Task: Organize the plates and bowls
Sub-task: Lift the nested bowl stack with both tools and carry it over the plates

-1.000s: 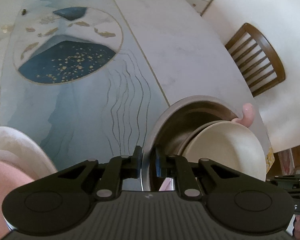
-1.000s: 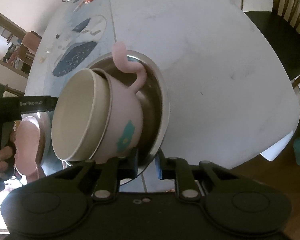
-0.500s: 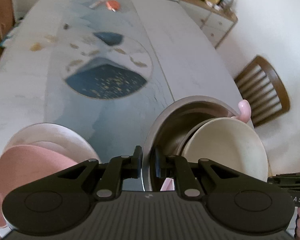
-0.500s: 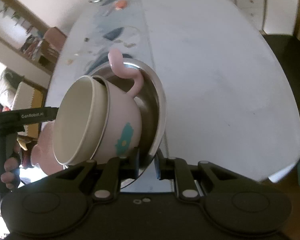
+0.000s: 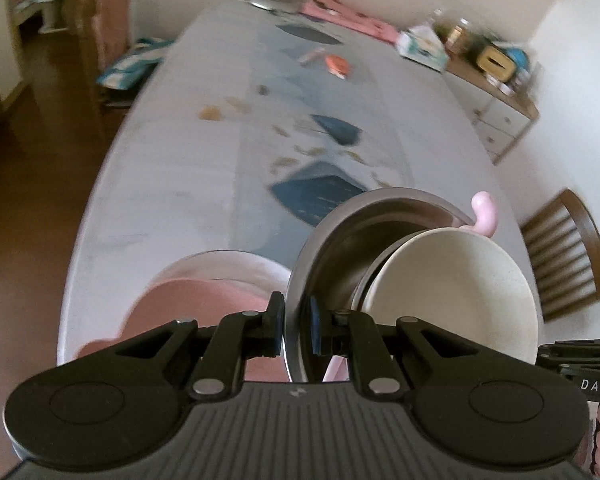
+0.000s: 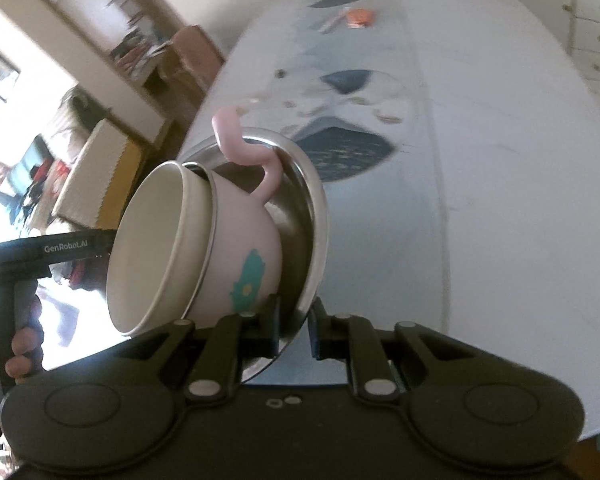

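Fingers (image 5: 277, 322) of L gripper (image 5: 296, 324) and R gripper (image 6: 296, 326) clamped narrow on rim of tilted metal bowl (image 5: 340, 240), w/ pink cup (image 6: 252, 248) + cream bowl (image 5: 456, 296) nested inside, above table (image 5: 188, 184)

left gripper (image 6: 52, 248) side bar, right wrist view: "GenRobot.AI", white on black
right gripper (image 5: 580, 364) body, left wrist view, at right edge: "DAS", white on black, cut off by the frame
other text: none legible; far table items blurred
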